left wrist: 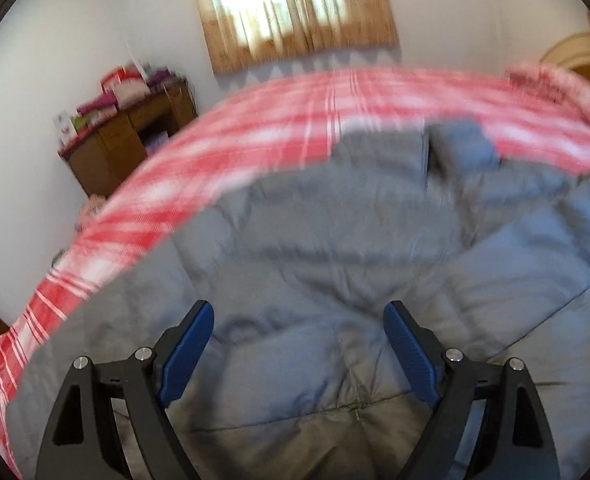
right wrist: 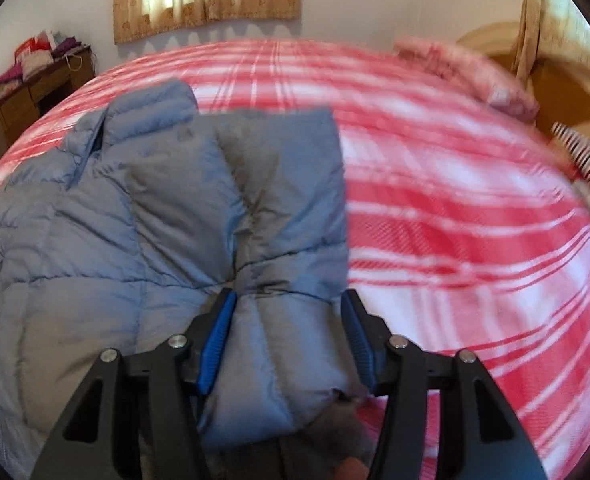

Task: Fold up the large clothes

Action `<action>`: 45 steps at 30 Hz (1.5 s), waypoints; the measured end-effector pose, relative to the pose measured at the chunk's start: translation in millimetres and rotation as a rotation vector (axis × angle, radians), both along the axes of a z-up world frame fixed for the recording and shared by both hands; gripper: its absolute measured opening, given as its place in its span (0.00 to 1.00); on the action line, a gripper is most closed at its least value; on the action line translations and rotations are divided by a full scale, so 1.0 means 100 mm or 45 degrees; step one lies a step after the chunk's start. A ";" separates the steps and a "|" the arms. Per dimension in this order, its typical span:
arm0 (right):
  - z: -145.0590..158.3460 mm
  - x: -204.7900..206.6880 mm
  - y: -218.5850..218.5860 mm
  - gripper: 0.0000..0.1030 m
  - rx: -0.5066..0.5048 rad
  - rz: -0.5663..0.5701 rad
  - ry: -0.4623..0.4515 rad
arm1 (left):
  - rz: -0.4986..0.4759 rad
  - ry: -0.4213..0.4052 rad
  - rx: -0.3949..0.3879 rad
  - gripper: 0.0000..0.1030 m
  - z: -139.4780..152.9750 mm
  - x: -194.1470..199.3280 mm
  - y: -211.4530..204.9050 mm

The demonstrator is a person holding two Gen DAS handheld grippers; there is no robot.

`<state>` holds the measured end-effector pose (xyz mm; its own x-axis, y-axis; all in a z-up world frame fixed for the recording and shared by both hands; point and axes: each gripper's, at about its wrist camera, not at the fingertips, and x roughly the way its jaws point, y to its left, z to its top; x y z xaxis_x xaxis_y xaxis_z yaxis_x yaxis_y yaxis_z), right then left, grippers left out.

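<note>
A grey-blue quilted puffer jacket (right wrist: 143, 208) lay spread on a bed covered by a red-and-white plaid sheet (right wrist: 435, 208). The right hand-held gripper (right wrist: 289, 300) clasped a folded section of the jacket, apparently a sleeve, its blue pads (right wrist: 215, 344) pressing the padded fabric from both sides. The left hand-held gripper (left wrist: 299, 312) stood wide above the jacket's body (left wrist: 335, 248), with nothing between its jaws. A brown wooden cabinet (left wrist: 115, 148) piled with folded textiles stood against the white wall, beside a beige-curtained window (left wrist: 295, 8).
</note>
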<state>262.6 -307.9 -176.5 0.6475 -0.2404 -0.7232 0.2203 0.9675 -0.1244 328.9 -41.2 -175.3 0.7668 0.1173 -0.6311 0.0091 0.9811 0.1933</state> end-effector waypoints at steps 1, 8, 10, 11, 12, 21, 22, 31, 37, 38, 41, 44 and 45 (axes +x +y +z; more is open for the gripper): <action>0.08 -0.01 0.03 0.53 -0.015 0.007 -0.030 | -0.003 -0.027 -0.009 0.85 0.06 -0.02 0.00; 0.11 0.28 0.21 0.55 0.060 0.065 -0.051 | -0.020 0.077 0.002 0.85 -0.22 0.17 -0.22; -0.04 0.33 0.18 0.55 0.084 0.068 -0.024 | -0.010 0.116 0.016 0.85 -0.36 0.20 -0.22; -0.13 0.35 0.17 0.55 0.081 0.064 -0.006 | -0.010 0.121 0.002 0.85 -0.37 0.21 -0.21; -0.21 0.35 0.14 0.55 0.090 0.057 0.005 | -0.011 0.122 -0.010 0.85 -0.37 0.22 -0.20; -0.31 0.35 0.19 0.58 0.081 0.057 0.041 | -0.004 0.151 0.012 0.88 -0.45 0.25 -0.23; -0.31 0.35 0.20 0.58 0.073 0.056 0.046 | -0.002 0.153 0.015 0.89 -0.45 0.25 -0.23; -0.31 0.36 0.26 0.59 0.036 0.054 0.067 | 0.012 0.180 0.005 0.92 -0.46 0.29 -0.20; -0.32 0.36 0.27 0.61 0.012 0.045 0.068 | 0.011 0.181 0.003 0.92 -0.46 0.29 -0.18; -0.32 0.36 0.27 0.62 0.011 0.043 0.067 | 0.011 0.181 0.001 0.92 -0.47 0.29 -0.19; -0.32 0.36 0.27 0.67 -0.002 0.023 0.068 | 0.009 0.184 -0.005 0.92 -0.47 0.31 -0.18; -0.32 0.37 0.26 0.71 -0.007 0.006 0.071 | 0.007 0.185 -0.009 0.92 -0.47 0.31 -0.17; -0.32 0.37 0.25 0.72 -0.004 0.008 0.073 | 0.007 0.185 -0.009 0.92 -0.48 0.31 -0.18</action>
<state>299.9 -282.7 -208.9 0.6067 -0.2389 -0.7582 0.2069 0.9684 -0.1395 360.4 -58.8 -223.0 0.6666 0.1162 -0.7363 0.0313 0.9825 0.1835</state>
